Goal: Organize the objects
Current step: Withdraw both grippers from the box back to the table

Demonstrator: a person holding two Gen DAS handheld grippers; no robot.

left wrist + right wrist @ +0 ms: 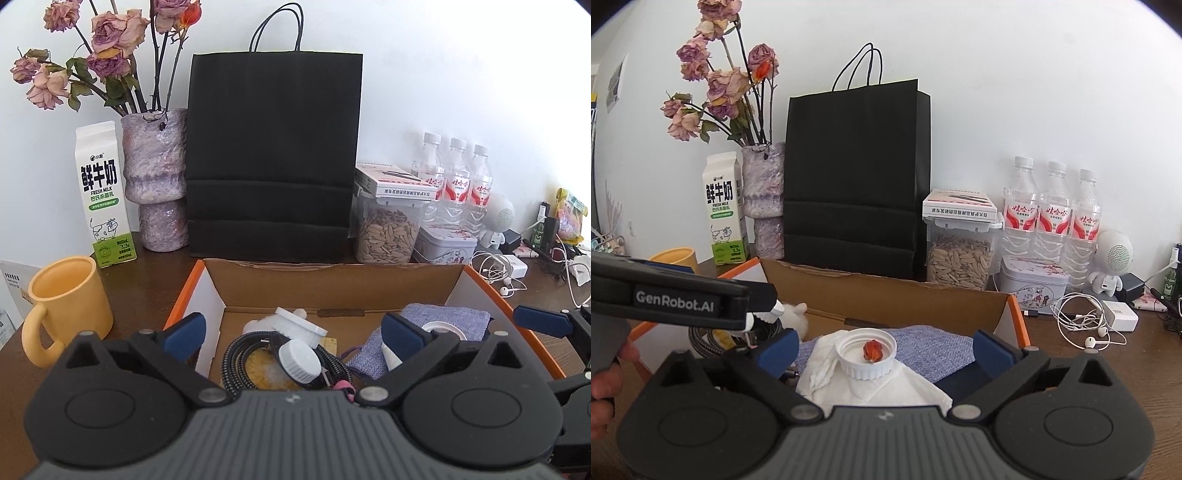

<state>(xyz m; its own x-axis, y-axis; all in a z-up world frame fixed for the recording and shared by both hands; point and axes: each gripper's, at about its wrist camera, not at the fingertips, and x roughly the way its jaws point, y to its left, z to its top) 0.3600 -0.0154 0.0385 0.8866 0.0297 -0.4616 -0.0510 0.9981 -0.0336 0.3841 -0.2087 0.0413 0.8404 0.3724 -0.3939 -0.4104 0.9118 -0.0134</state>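
Note:
An open cardboard box [332, 284] with orange edges sits on the dark wooden table. My left gripper [293, 336] hangs open over its left half, above a white screw cap [299, 360], a white lid [301, 326], a coiled braided cable [234, 360] and a yellow sponge [258, 369]. My right gripper [886, 349] is open over the right half of the box [886, 299]. Between its fingers, untouched, an upturned white lid [866, 363] holding a small red dried bud [873, 350] rests on white tissue [886, 395] and a blue woven pouch [934, 350].
Behind the box stand a black paper bag [273, 155], a purple vase of dried roses [155, 177], a milk carton [103, 195], a seed container [388, 236], three water bottles [456, 181] and a tin [443, 247]. A yellow mug [70, 302] is left; earphones [1086, 325] lie right.

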